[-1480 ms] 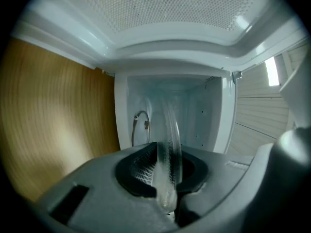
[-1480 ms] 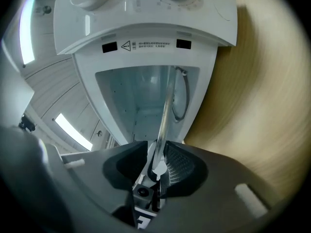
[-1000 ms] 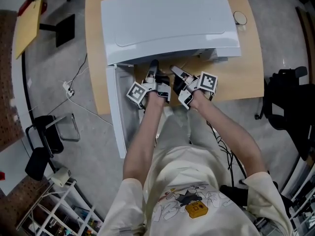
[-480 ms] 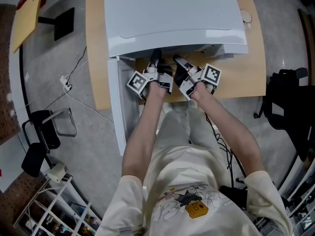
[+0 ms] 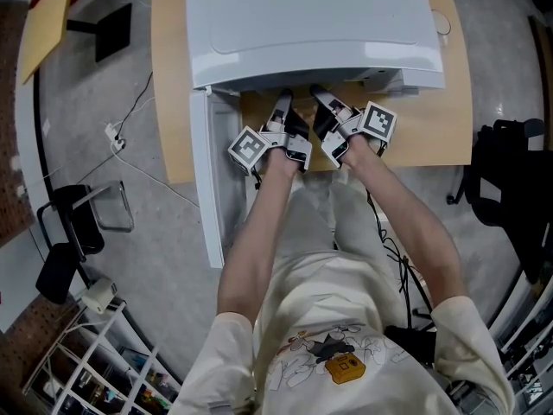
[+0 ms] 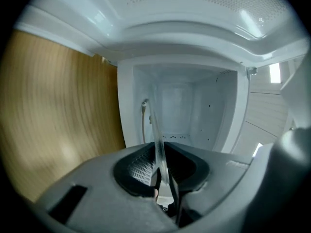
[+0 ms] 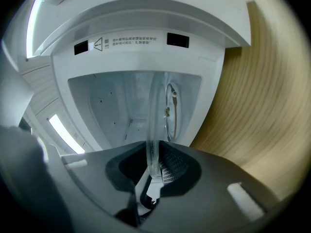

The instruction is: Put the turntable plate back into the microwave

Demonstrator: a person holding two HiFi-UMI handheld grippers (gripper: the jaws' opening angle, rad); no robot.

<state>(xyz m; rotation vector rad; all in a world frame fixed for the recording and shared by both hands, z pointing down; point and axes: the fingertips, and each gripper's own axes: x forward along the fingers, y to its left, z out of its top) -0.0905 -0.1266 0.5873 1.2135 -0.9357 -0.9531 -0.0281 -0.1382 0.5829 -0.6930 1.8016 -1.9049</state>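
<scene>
The clear glass turntable plate (image 6: 156,130) shows edge-on in both gripper views, reaching into the white microwave's open cavity (image 6: 180,110). My left gripper (image 5: 282,102) has the plate's rim between its jaws (image 6: 160,152); a thin dark gap shows beside the glass, so it stands open. My right gripper (image 5: 318,93) is shut on the plate's rim (image 7: 153,120), its pads (image 7: 167,171) against the glass. In the head view the microwave (image 5: 302,24) hides the plate and both grippers' tips.
The microwave door (image 5: 212,180) hangs open at the left, past the wooden table's (image 5: 423,128) front edge. A black chair (image 5: 510,197) stands at the right, another chair (image 5: 78,232) and cables (image 5: 130,154) on the floor at the left.
The head view has shifted a little. Both grippers stay at the microwave's mouth, side by side.
</scene>
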